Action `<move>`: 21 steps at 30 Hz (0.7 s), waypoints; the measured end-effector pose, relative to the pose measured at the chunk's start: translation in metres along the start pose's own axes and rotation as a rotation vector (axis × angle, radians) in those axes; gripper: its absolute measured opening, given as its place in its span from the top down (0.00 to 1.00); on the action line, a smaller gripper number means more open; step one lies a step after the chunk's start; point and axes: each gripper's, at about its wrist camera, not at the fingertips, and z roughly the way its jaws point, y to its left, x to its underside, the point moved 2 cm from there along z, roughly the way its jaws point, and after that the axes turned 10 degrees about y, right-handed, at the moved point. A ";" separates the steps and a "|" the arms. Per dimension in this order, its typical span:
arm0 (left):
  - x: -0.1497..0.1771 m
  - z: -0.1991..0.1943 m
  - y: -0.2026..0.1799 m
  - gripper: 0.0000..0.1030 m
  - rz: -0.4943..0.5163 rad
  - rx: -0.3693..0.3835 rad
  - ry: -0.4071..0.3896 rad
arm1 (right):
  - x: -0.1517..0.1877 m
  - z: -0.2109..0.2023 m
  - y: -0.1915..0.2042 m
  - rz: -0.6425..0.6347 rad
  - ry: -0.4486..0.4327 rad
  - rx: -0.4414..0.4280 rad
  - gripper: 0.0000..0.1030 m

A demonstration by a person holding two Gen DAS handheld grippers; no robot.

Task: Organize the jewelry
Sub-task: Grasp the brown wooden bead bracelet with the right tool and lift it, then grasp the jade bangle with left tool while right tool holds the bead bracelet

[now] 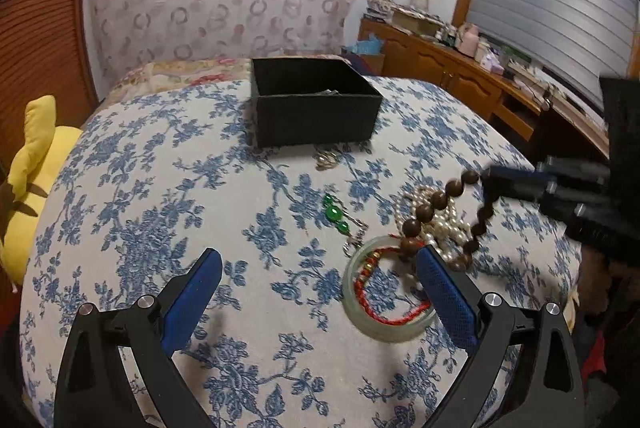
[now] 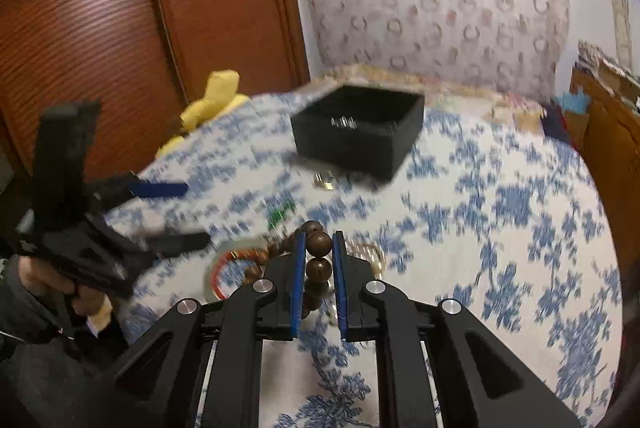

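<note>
A brown wooden bead bracelet [image 1: 436, 206] hangs lifted off the bed. My right gripper [image 2: 319, 242] is shut on the bead bracelet [image 2: 319, 243], one bead pinched between its blue pads. In the left wrist view the right gripper [image 1: 486, 176] reaches in from the right. My left gripper [image 1: 320, 260] stands open above the cloth, its right finger beside a pale green bangle [image 1: 352, 302] that rings a red cord bracelet [image 1: 380, 312]. Pearl beads [image 1: 444, 228], green bead earrings [image 1: 335, 214] and a small gold piece [image 1: 325, 160] lie nearby. An open black box [image 1: 314, 116] sits further back.
The jewelry lies on a bed with a blue floral cover [image 1: 160, 212]. A yellow plush toy [image 1: 32, 164] rests at the left edge. A wooden cabinet [image 1: 460, 80] with clutter runs along the right, and a wooden wardrobe [image 2: 120, 28] stands at the left.
</note>
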 end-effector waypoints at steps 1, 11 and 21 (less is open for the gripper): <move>0.000 0.000 -0.002 0.09 0.012 -0.001 0.003 | -0.003 -0.003 0.001 -0.004 -0.010 0.000 0.86; 0.007 0.007 -0.015 0.09 0.069 0.026 0.063 | -0.019 -0.043 0.003 -0.028 -0.098 0.081 0.86; 0.012 0.018 -0.037 0.09 0.132 0.049 0.105 | -0.019 -0.061 -0.007 -0.020 -0.134 0.133 0.86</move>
